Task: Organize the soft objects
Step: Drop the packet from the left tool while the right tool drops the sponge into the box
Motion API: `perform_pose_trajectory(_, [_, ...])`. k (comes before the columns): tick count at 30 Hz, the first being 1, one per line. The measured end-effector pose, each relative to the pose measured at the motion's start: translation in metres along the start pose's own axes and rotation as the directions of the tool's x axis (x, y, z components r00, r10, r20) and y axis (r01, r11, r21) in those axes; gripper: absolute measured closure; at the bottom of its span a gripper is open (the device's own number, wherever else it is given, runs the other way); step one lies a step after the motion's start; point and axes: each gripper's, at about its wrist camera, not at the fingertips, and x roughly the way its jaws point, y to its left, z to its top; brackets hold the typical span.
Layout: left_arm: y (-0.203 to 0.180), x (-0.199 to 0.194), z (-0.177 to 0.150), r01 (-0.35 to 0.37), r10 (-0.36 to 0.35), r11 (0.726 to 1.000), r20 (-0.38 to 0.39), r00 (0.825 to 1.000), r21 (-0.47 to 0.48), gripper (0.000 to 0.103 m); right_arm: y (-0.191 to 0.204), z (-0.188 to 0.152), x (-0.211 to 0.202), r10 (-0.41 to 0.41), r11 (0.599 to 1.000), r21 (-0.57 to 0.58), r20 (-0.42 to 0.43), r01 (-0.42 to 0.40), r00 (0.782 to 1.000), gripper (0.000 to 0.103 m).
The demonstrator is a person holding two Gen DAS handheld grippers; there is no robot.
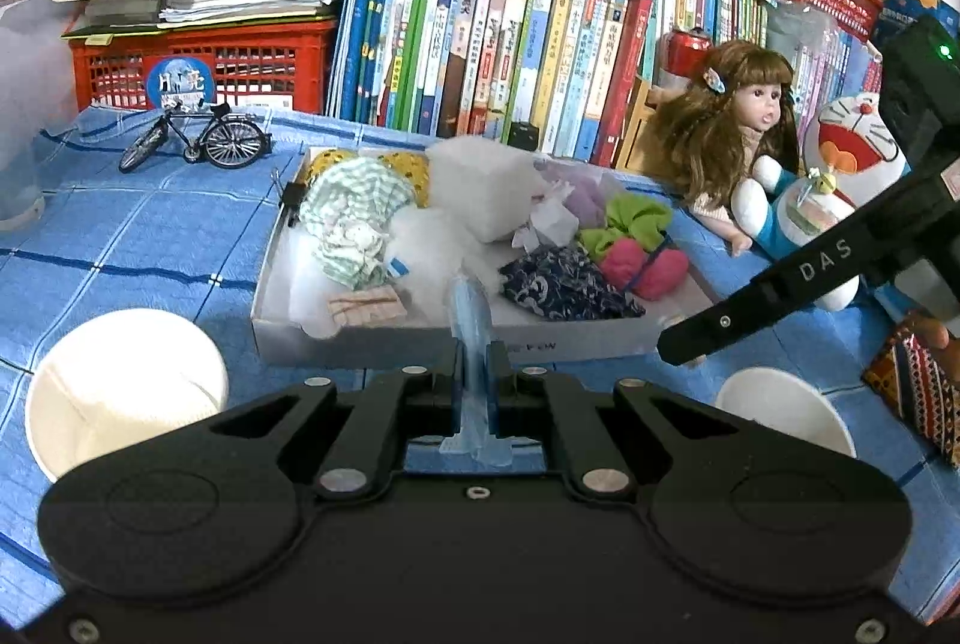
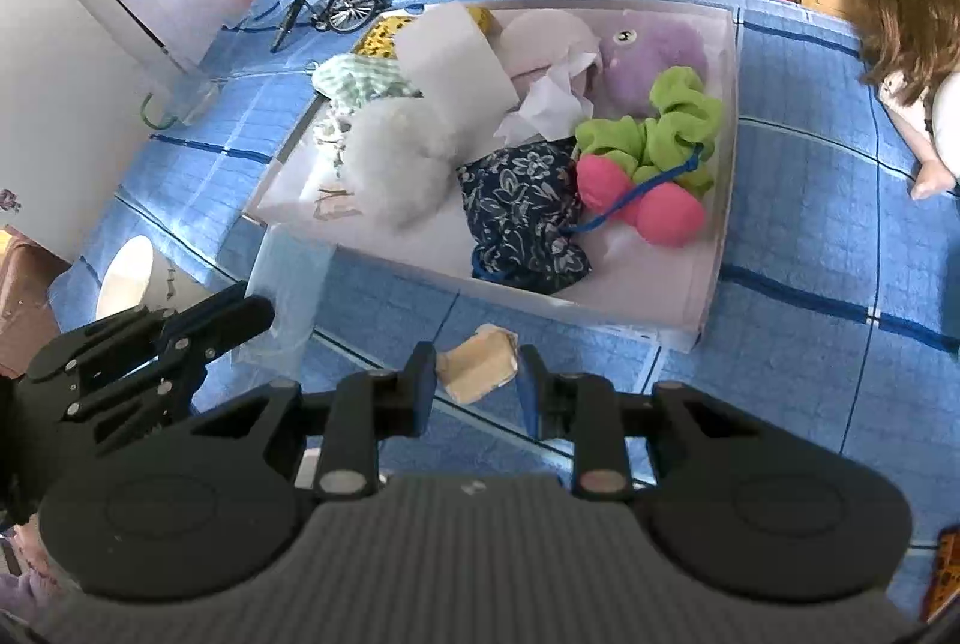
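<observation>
A blue checked cloth covers the tabletop. On it sits a white tray full of soft things. Two white cups stand near the front. A toy bicycle, a red crate, a row of books and a doll are at the back.

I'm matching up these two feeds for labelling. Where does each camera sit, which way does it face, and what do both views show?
Left wrist: sits on the left gripper, faces slightly down across the white tray to the bookshelf; own fingers pinch a clear plastic bag, and the right gripper's finger crosses in.
Right wrist: sits on the right gripper, looks steeply down at the tray; own fingers hold a tan sponge, left gripper at left.
Shared: tray, navy floral pouch, toy bicycle, doll.
</observation>
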Motion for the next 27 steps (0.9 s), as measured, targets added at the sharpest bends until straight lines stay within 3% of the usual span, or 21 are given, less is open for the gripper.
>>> perform_pose_trajectory(12, [0.009, -0.002, 0.028, -0.100, 0.100, 0.995, 0.060, 0.993, -0.004, 0.096, 0.009, 0.026, -0.017, 0.050, 0.999, -0.026, 0.088, -0.048, 0.995, 0.070])
perform_pose_trajectory(19, [0.024, 0.016, 0.042, -0.172, 0.173, 0.985, 0.064, 0.983, -0.016, 0.095, 0.013, 0.044, 0.018, 0.086, 0.996, -0.042, 0.073, -0.083, 0.994, 0.070])
perform_pose_trajectory(27, [0.030, 0.041, 0.038, -0.234, 0.234, 0.972, 0.018, 0.972, -0.019, 0.094, 0.014, 0.055, 0.057, 0.067, 0.995, -0.071, 0.042, -0.064, 0.997, 0.069])
